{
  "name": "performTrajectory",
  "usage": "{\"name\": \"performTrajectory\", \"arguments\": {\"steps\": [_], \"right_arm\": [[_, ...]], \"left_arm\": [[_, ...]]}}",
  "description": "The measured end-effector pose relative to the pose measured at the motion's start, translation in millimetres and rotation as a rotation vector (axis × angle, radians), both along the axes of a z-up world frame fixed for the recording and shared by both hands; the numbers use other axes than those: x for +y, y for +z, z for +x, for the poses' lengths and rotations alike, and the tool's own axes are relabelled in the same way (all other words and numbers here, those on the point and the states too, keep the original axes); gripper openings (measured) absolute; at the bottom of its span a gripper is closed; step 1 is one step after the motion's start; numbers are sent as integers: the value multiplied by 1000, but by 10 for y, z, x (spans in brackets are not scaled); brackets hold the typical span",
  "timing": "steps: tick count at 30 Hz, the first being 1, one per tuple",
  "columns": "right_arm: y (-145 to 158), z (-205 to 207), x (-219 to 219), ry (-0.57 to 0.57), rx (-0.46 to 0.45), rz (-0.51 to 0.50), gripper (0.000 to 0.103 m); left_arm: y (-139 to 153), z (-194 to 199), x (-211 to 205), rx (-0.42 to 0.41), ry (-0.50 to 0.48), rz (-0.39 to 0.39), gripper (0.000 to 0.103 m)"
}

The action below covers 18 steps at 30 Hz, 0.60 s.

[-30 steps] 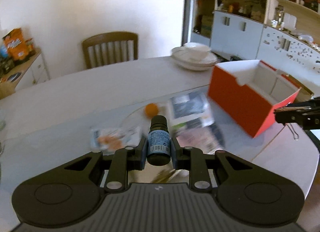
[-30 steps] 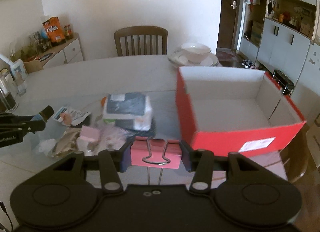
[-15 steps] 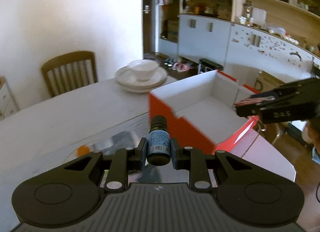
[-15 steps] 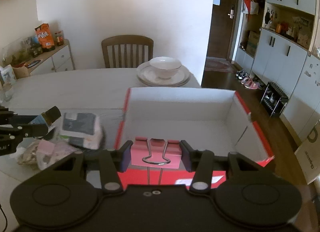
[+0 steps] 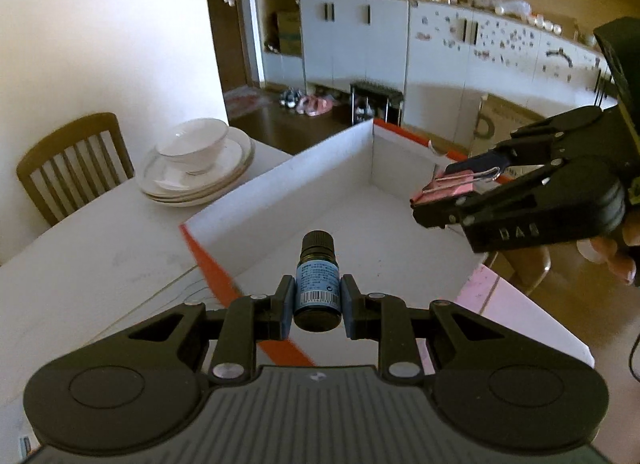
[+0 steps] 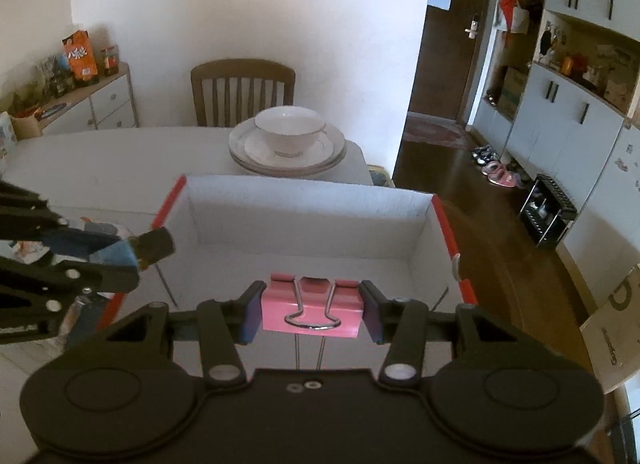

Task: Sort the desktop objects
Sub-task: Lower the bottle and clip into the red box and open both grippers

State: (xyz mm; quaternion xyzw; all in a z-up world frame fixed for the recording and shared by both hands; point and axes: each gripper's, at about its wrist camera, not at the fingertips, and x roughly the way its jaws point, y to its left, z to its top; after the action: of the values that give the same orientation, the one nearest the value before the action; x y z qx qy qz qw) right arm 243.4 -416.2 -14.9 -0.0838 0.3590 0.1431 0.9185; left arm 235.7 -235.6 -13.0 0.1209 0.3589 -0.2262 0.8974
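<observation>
My left gripper (image 5: pixel 317 304) is shut on a small dark bottle (image 5: pixel 317 282) with a blue label and black cap. It hangs over the near left corner of the red box (image 5: pixel 208 268) with the white inside. From the right wrist view the same bottle (image 6: pixel 154 244) shows at the box's left wall. My right gripper (image 6: pixel 311 310) is shut on a pink binder clip (image 6: pixel 312 306) and hangs over the box's white floor (image 6: pixel 304 260). In the left wrist view that clip (image 5: pixel 448 188) sits above the box's right side, with a hand behind it.
A bowl on stacked plates (image 6: pixel 287 140) stands behind the box on the white table (image 5: pixel 80 264). A wooden chair (image 6: pixel 242 90) is at the table's far side. Loose packets (image 6: pixel 96 229) lie left of the box. Cabinets and a dark floor lie to the right.
Both grippers have swung right from the clutter of packets to the red box. They now hang over its open top, each still holding its object.
</observation>
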Motion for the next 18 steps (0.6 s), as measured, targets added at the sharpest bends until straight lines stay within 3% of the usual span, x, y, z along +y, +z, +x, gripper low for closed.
{"name": "performTrajectory", "arguments": {"steps": [4, 12, 18], "right_arm": [[-165, 186, -85, 49, 64, -15, 49], [-437, 460, -197, 45, 141, -28, 49], [-600, 610, -167, 60, 223, -63, 49]], "left_arm": [[-94, 275, -205, 35, -9, 39, 22], [-290, 743, -505, 113, -31, 93, 22], [-581, 984, -564, 247, -36, 123, 22]]}}
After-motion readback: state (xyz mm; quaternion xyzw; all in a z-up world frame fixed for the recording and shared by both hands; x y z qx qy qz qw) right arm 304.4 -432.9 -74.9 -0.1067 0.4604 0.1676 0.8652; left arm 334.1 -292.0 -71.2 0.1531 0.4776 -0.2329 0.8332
